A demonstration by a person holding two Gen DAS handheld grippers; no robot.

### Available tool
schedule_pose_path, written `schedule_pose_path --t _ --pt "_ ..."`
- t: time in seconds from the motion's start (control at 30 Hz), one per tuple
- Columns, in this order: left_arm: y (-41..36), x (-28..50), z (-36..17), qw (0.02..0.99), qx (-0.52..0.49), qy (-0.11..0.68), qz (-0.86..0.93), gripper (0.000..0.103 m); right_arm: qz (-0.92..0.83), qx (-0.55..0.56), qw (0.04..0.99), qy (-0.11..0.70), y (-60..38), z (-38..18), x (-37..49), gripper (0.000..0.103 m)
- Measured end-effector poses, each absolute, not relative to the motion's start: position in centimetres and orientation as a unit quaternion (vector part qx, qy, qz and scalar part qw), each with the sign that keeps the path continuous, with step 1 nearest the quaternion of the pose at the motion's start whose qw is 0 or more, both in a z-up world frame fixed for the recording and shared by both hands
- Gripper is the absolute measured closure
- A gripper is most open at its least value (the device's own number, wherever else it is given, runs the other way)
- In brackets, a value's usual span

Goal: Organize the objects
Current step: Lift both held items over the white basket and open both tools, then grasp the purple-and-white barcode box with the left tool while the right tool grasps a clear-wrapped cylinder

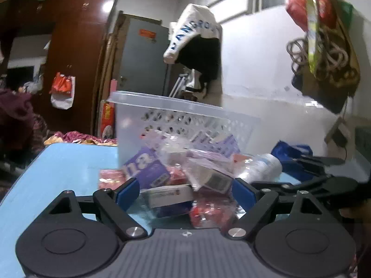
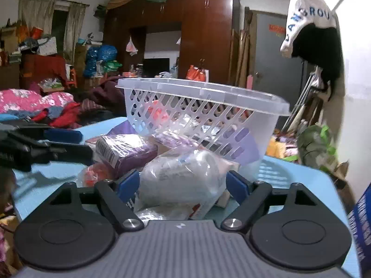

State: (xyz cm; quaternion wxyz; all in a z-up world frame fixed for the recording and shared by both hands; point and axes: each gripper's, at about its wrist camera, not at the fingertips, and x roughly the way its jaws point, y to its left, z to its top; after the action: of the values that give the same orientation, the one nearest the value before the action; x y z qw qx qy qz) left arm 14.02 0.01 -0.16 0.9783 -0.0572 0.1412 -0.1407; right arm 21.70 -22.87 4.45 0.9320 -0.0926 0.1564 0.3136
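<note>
Left wrist view, left to right: bare blue counter [image 1: 58,173], then a heap of packets in front of one translucent perforated basket [image 1: 162,120] standing at the counter's far side. In the heap: one red wrapped packet [image 1: 111,179] at the left edge, one purple box [image 1: 146,169] leaning against the basket wall, one flat white box [image 1: 169,195] lying low, one bagged grey box [image 1: 215,178], one clear-wrapped white bottle [image 1: 262,168] further right. Exact count of smaller pieces is unclear; the wrapping overlaps and blurs. The left gripper [image 1: 185,193] has its blue fingers [image 1: 127,193] spread wide on either side of the white box, gripping nothing. At far right the other tool reaches in over the counter, beside a blue bag [image 1: 294,153].

Right wrist view, left to right: the left gripper enters from the left edge, dark arms with a blue tip. Then a purple barcoded packet [image 2: 125,149] in clear film, then the bagged bottle [image 2: 180,180] nearest the lens, blocking most of the heap. The basket rises behind, tilted, with some items visible through its slots. The right gripper [image 2: 183,186] has fingers [image 2: 236,185] wide apart flanking the bagged bottle; whether the pads touch it, I cannot tell. A cluttered bed [image 2: 34,106] lies beyond the counter at left.
</note>
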Motion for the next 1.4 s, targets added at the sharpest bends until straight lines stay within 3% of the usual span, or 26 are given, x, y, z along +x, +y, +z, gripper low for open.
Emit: schedule_pose_path --t 0.13,0.37,0.73,0.97,1.2,1.4 --pt "-1.6 14.6 0.0 0.981 -0.027 0.141 -0.132 0.014 0.324 -0.073 0.93 0.155 -23.8 4.4 21.5 0.03" --pt "-3.4 15.5 0.6 0.981 0.014 0.156 -0.118 0.014 0.337 0.072 0.928 0.141 -28.9 3.6 21.7 0.032" --pt "-6.2 14.8 0.6 0.983 0.072 0.136 -0.099 0.013 0.327 0.103 0.931 0.123 -29.3 3.8 21.7 0.034" --pt "-7.2 13.7 1.2 0.986 0.09 0.11 -0.087 0.013 0.328 0.103 0.931 0.122 -29.1 3.7 21.6 0.045" --pt "-8.8 16.6 0.8 0.975 0.098 0.174 -0.095 0.013 0.342 0.067 0.926 0.145 -28.0 3.6 21.8 0.044" --pt "-7.8 18.4 0.6 0.969 0.056 0.211 -0.118 0.013 0.355 0.058 0.914 0.191 -27.3 3.4 22.9 0.037"
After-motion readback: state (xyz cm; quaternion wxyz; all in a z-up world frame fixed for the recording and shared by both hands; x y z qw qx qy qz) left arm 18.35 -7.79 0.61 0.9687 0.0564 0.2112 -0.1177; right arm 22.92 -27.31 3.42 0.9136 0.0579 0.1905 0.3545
